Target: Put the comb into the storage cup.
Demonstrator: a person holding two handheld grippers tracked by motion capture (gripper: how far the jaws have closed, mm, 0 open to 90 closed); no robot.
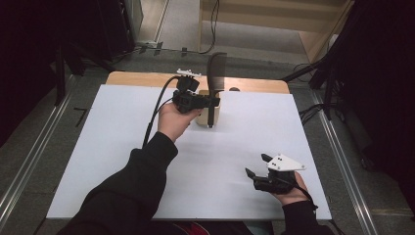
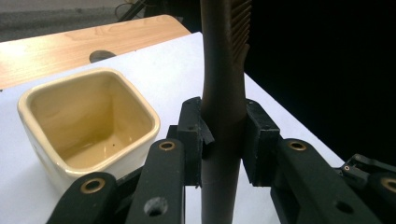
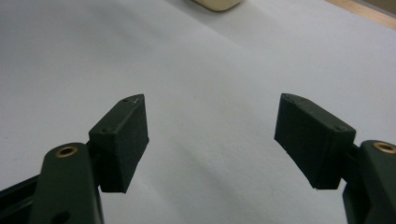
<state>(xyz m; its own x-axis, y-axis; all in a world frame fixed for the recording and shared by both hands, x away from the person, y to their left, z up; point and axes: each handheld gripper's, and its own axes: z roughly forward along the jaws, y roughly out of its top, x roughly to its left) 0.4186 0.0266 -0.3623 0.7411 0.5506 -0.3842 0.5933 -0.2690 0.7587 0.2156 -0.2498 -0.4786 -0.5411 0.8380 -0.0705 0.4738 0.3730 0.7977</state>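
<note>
The left gripper (image 2: 219, 144) is being clamped on an upright dark plastic comb (image 2: 223, 84), just beside the cream square ceramic cup (image 2: 88, 121); the right gripper (image 3: 212, 140) is being held open, well apart.

Your right tongs (image 1: 255, 165) have open white tabletop (image 1: 122, 147) all around them. At the far edge, the cream square ceramic cup (image 2: 88, 123) and the upright dark brown comb (image 2: 223, 88) beside it block passage.
</note>
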